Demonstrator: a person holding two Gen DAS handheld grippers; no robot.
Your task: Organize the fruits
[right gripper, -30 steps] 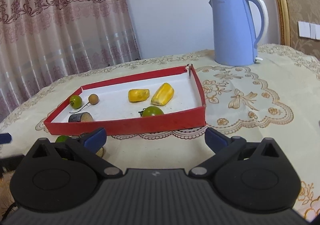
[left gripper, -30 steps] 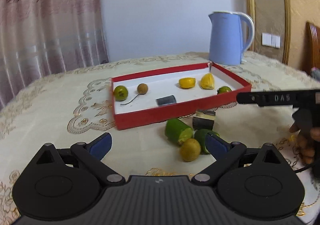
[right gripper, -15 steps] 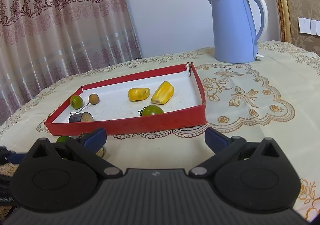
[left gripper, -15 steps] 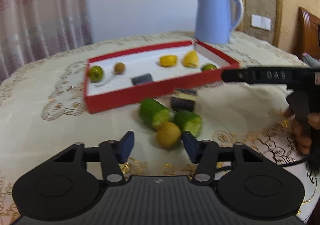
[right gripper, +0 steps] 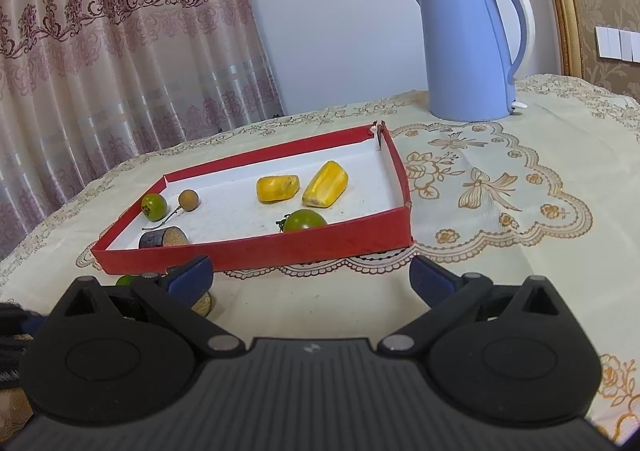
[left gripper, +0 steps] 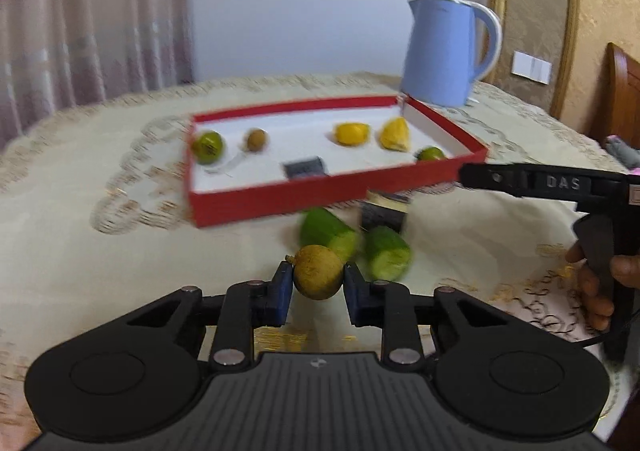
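My left gripper [left gripper: 316,283] is shut on a round brown fruit [left gripper: 318,271], just in front of two green cucumber pieces [left gripper: 387,258] and a dark cut piece [left gripper: 384,213] on the tablecloth. Behind them stands a red tray [left gripper: 288,197] with a white floor, holding two green fruits, a small brown fruit, two yellow pieces and a dark piece. My right gripper [right gripper: 311,278] is open and empty, in front of the tray's [right gripper: 280,249] near wall. The right gripper's body [left gripper: 560,183] shows in the left wrist view at right.
A blue kettle [right gripper: 472,47] stands behind the tray at the back right. The table has a cream embroidered cloth [right gripper: 500,187]. Curtains [right gripper: 120,71] hang at the left. A wooden chair [left gripper: 624,91] is at the far right.
My left gripper moved forward to the brown fruit and closed on it. The right gripper has hardly moved and stays open.
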